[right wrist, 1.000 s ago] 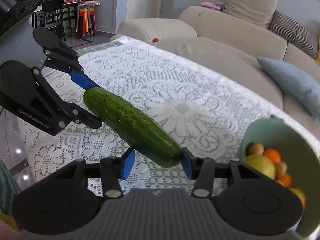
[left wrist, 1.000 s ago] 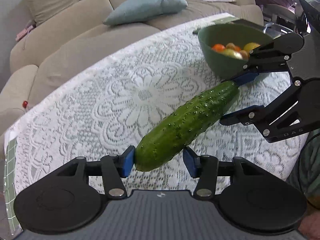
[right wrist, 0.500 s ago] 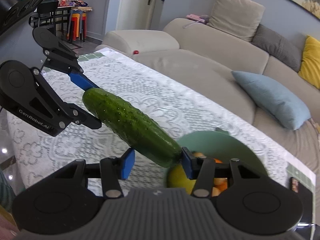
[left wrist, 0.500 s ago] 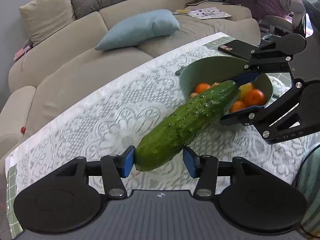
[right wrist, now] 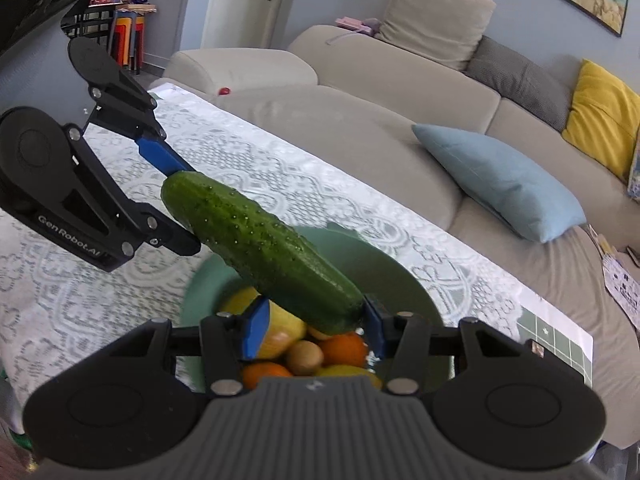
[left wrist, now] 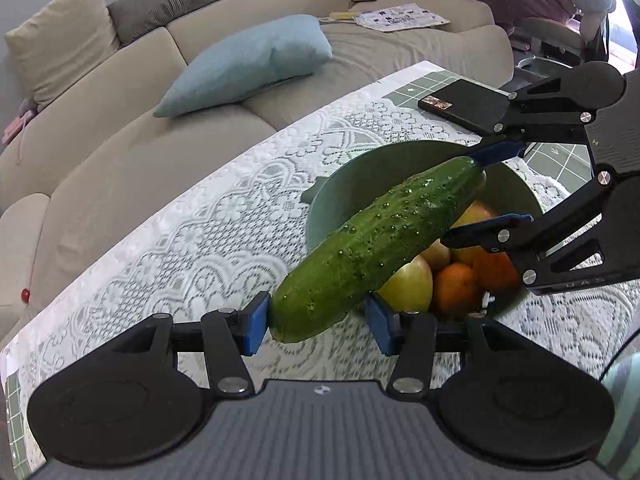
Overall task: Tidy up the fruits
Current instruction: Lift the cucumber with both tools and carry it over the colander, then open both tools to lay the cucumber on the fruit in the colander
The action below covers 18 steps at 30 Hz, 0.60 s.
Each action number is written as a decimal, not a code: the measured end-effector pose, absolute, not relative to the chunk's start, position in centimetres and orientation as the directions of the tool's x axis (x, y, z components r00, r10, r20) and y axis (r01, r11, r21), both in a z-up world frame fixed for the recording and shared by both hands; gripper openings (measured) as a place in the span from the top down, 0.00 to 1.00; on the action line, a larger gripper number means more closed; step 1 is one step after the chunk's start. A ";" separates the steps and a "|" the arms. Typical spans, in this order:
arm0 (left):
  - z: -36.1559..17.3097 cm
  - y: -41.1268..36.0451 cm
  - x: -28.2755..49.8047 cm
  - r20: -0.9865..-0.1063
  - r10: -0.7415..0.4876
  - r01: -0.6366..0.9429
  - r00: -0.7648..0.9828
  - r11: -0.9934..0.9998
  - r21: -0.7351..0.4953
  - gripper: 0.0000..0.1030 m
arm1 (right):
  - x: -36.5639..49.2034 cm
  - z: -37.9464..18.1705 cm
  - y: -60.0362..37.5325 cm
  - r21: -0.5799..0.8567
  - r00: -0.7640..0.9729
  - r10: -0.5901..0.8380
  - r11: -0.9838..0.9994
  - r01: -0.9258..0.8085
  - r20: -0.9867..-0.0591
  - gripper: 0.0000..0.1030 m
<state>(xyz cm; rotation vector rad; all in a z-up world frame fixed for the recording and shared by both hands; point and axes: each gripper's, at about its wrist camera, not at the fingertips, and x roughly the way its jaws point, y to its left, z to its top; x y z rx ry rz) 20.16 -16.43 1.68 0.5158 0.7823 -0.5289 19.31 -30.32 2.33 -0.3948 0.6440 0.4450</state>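
Observation:
A bumpy green cucumber (left wrist: 380,240) hangs in the air between both grippers, over a green bowl (left wrist: 344,196). My left gripper (left wrist: 318,330) is shut on its near end in the left wrist view. My right gripper (right wrist: 312,330) is shut on the other end; it also shows in the left wrist view (left wrist: 494,186). The cucumber also shows in the right wrist view (right wrist: 264,252), with the left gripper (right wrist: 176,204) at its far end. The bowl (right wrist: 400,276) holds oranges (left wrist: 454,288), yellow fruits (right wrist: 282,330) and a kiwi (right wrist: 306,358).
The table (left wrist: 200,232) wears a white lace cloth. A black phone (left wrist: 464,106) lies behind the bowl near the table's far edge. A beige sofa (right wrist: 360,120) with a blue cushion (left wrist: 248,60) runs along the table's far side.
Both grippers have carried the cucumber across the table, from beside the bowl to above it. The bowl's fruit now lies right under the cucumber. The grip is unchanged.

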 end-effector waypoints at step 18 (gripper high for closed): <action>-0.2 -21.3 21.2 -0.788 -0.134 0.623 0.601 0.695 0.357 0.48 | 23.2 -1.5 -32.3 -0.202 0.677 0.205 0.858 -0.471 -0.707 0.53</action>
